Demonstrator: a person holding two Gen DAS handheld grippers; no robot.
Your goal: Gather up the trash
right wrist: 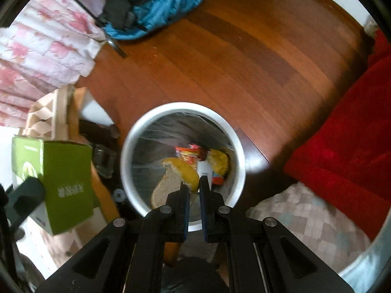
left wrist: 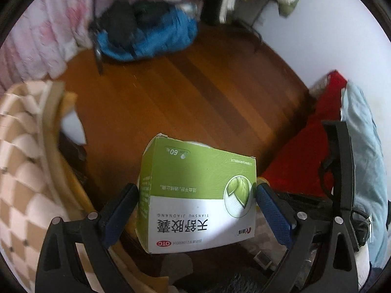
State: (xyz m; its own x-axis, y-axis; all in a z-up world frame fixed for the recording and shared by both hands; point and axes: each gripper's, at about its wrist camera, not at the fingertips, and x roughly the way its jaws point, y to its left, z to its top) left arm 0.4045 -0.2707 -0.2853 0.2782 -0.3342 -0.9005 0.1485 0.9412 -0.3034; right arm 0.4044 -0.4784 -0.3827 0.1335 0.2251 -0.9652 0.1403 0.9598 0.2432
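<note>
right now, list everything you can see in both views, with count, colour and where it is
box: 1, green and white, held in the left tongs, left of the bin
bin: 1, white with a clear liner, on the floor under the right tongs
trash: several pieces, yellow, orange and brown, inside the bin
floor: brown wood, centre
blue cloth: 1 heap with dark items on it, far end of the floor
pink bedding: floral, far left
red cloth: 1, right side
bag: 1, beige checked, left
left tongs: black with blue pads, shut on the box
right tongs: black with blue pads, nearly shut, empty, above the bin
</note>
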